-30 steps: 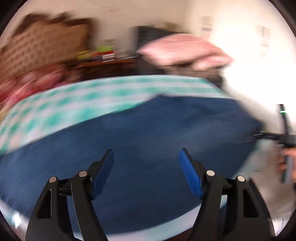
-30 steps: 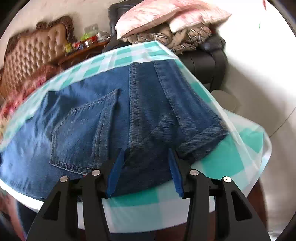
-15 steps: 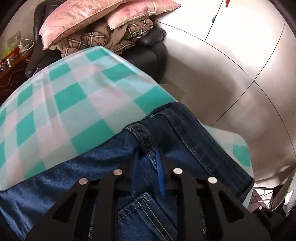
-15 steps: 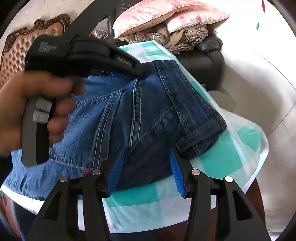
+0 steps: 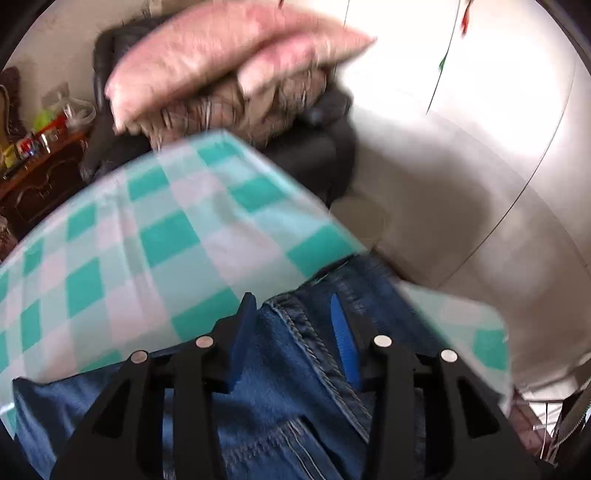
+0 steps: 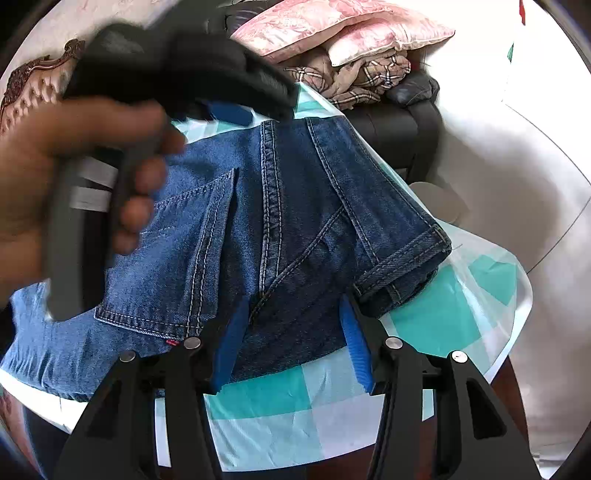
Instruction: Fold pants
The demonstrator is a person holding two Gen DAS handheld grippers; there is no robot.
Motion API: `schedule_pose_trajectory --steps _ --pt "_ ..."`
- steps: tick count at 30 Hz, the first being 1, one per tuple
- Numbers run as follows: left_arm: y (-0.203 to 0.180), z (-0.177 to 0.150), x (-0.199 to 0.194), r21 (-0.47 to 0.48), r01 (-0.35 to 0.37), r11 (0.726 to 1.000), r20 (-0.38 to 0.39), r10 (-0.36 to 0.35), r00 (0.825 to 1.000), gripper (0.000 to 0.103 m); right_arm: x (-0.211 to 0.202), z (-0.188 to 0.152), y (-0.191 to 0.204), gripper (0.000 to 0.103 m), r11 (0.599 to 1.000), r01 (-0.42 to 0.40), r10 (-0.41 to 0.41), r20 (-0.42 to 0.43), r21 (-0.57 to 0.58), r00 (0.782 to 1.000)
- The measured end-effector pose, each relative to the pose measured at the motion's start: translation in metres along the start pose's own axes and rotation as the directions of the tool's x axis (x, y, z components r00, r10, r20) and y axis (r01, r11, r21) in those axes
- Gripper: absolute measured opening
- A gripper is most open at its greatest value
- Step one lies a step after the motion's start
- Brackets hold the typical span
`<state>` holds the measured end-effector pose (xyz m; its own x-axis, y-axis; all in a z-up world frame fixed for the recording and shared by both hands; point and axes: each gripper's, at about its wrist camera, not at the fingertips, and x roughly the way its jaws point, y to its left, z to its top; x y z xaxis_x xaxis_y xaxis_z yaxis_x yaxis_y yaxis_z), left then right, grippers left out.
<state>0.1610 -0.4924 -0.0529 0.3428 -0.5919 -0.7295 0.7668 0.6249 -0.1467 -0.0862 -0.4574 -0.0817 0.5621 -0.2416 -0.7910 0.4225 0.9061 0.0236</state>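
We see the blue pants (image 6: 280,229) lying folded on the checked cloth (image 6: 280,417) that covers the table, close to its right edge. One folded end of the pants sits near the right front corner of the cloth.

Our right gripper (image 6: 291,339) is at the near edge of the pants. Its blue fingers (image 6: 354,343) are spread apart and hold nothing.

Our left gripper (image 5: 291,325) is over the far edge of the pants. Its fingers are apart too, with a seam of the pants between them. Our left hand (image 6: 55,184) holds its handle.

Behind the table, pink pillows (image 6: 343,33) sit on a black chair (image 6: 399,125).
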Motion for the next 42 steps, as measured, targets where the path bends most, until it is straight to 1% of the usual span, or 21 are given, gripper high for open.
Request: schedule_pose_trajectory --steps 1,4,6,8,11,13,14,15,17,19,21,23,25,27,28,30,31,33,36,39,42 --pt "0.001 -0.006 -0.023 0.001 0.031 1.000 0.060 -0.031 0.998 0.048 0.001 0.001 -0.001 0.048 1.000 -0.003 0.003 -0.002 0.002 1.000" --pt "0.023 -0.042 -0.090 -0.054 0.003 0.999 0.185 0.007 0.983 0.055 0.001 0.002 0.000 0.048 1.000 0.003 -0.003 -0.006 -0.002 1.000" --pt "0.062 -0.080 -0.129 -0.126 -0.068 0.990 0.206 0.093 0.974 0.056 0.002 0.004 -0.001 0.049 1.000 0.005 -0.005 -0.009 -0.002 1.000" --pt "0.121 -0.126 -0.157 -0.231 -0.162 0.959 0.149 0.199 0.969 0.051 0.002 0.009 -0.001 0.051 1.000 0.023 -0.023 -0.018 0.004 1.000" --pt "0.220 -0.199 -0.189 -0.376 -0.313 0.872 -0.005 0.336 0.942 0.033 -0.013 0.023 0.016 0.056 0.997 0.078 -0.077 0.038 -0.026 0.996" --pt "0.268 -0.235 -0.201 -0.403 -0.371 0.836 -0.109 0.359 0.927 0.033 -0.025 0.035 0.047 0.056 0.995 0.019 -0.012 0.072 -0.096 0.997" --pt "0.283 -0.246 -0.207 -0.402 -0.370 0.838 -0.112 0.356 0.928 0.017 -0.028 0.041 0.066 0.056 0.991 -0.031 0.041 0.072 -0.128 0.997" --pt "0.298 -0.253 -0.218 -0.408 -0.386 0.827 -0.106 0.377 0.920 0.020 -0.030 0.046 0.087 0.056 0.984 -0.070 0.082 0.073 -0.162 0.994" --pt "0.329 -0.267 -0.238 -0.447 -0.477 0.757 -0.146 0.465 0.873 0.029 -0.029 0.056 0.139 0.056 0.957 -0.140 0.159 0.057 -0.253 0.986" --pt "0.358 -0.281 -0.256 -0.525 -0.470 0.710 -0.134 0.476 0.869 0.038 -0.021 0.066 0.192 0.056 0.919 -0.238 0.255 0.015 -0.316 0.967" --pt "0.364 -0.287 -0.265 -0.540 -0.441 0.717 -0.107 0.462 0.881 0.038 -0.007 0.073 0.244 0.055 0.872 -0.312 0.324 -0.034 -0.377 0.946" --pt "0.366 -0.292 -0.264 -0.510 -0.407 0.758 -0.084 0.427 0.900 0.040 0.020 0.076 0.297 0.040 0.827 -0.377 0.359 -0.123 -0.417 0.925" --pt "0.376 -0.301 -0.265 -0.514 -0.426 0.744 -0.096 0.444 0.891 0.035 0.049 0.079 0.340 0.034 0.796 -0.404 0.359 -0.185 -0.452 0.915" --pt "0.382 -0.312 -0.280 -0.536 -0.429 0.727 -0.094 0.454 0.886 0.033 0.078 0.079 0.369 0.032 0.787 -0.375 0.310 -0.212 -0.489 0.927" --pt "0.383 -0.317 -0.288 -0.535 -0.454 0.712 -0.107 0.476 0.873 0.033 0.087 0.080 0.375 0.031 0.790 -0.367 0.297 -0.217 -0.492 0.930" --pt "0.396 -0.331 -0.305 -0.528 -0.559 0.639 -0.168 0.567 0.807 0.040 0.095 0.082 0.384 0.031 0.787 -0.346 0.289 -0.190 -0.510 0.938" --pt "0.408 -0.342 -0.317 -0.553 -0.574 0.603 -0.179 0.587 0.789 0.044 0.099 0.083 0.386 0.031 0.789 -0.339 0.281 -0.190 -0.512 0.941" --pt "0.416 -0.355 -0.332 -0.582 -0.552 0.598 -0.166 0.576 0.800 0.045 0.103 0.087 0.386 0.032 0.799 -0.314 0.265 -0.168 -0.513 0.949" --pt "0.428 -0.373 -0.345 -0.494 -0.651 0.577 -0.234 0.633 0.738 0.051 0.100 0.090 0.384 0.044 0.818 -0.253 0.228 -0.112 -0.516 0.967" --pt "0.468 -0.409 -0.373 -0.538 -0.705 0.462 -0.323 0.660 0.678 0.052 0.075 0.090 0.380 0.053 0.833 -0.242 0.257 -0.038 -0.498 0.966" --pt "0.497 -0.434 -0.413 -0.569 -0.752 0.332 -0.377 0.707 0.598 0.052 0.049 0.074 0.388 0.055 0.791 -0.282 0.310 -0.042 -0.543 0.950"
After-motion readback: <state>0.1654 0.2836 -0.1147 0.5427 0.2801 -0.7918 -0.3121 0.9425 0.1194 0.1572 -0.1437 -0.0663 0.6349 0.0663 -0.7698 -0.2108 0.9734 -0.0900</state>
